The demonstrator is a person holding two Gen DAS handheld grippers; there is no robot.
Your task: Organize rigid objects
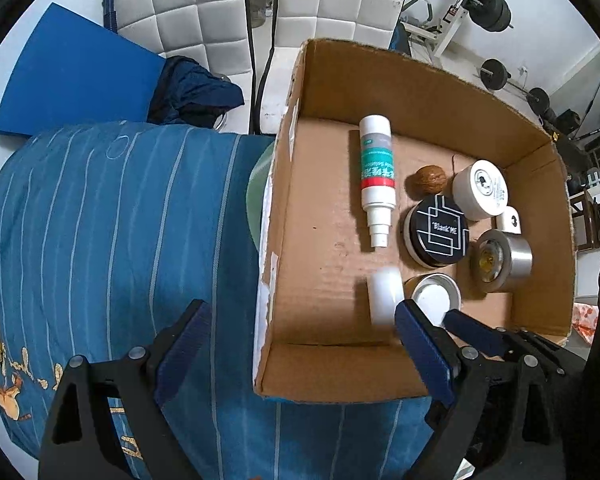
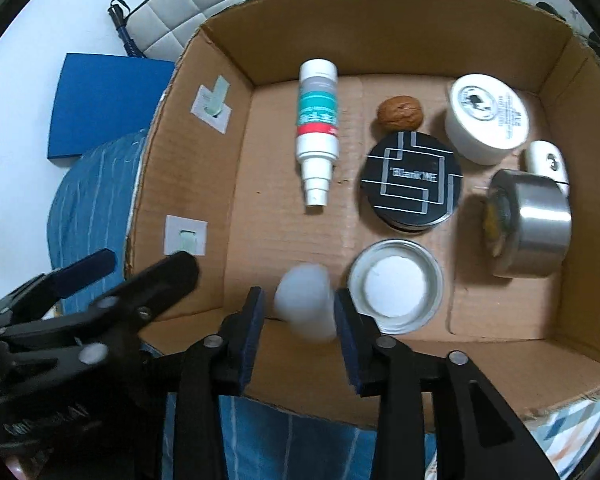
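Note:
An open cardboard box (image 1: 412,80) (image 2: 380,16) on a blue striped cloth holds several rigid objects: a white spray bottle (image 1: 376,176) (image 2: 318,128), a walnut (image 1: 430,179) (image 2: 400,114), a black round tin (image 1: 439,230) (image 2: 414,176), a white jar (image 1: 482,188) (image 2: 486,118), a metal cylinder (image 1: 504,256) (image 2: 528,224) and a metal lid (image 1: 434,298) (image 2: 396,286). A blurred small white object (image 2: 306,304) (image 1: 384,298) sits between my right gripper's (image 2: 300,316) open fingers, untouched. My left gripper (image 1: 300,340) is open and empty over the box's near left corner.
White padded chairs (image 1: 196,12) stand behind the box, with a blue board (image 1: 76,76) and dark clothing (image 1: 192,92) at left. Gym weights (image 1: 496,12) stand at the far right. The striped cloth (image 1: 120,220) lies left of the box.

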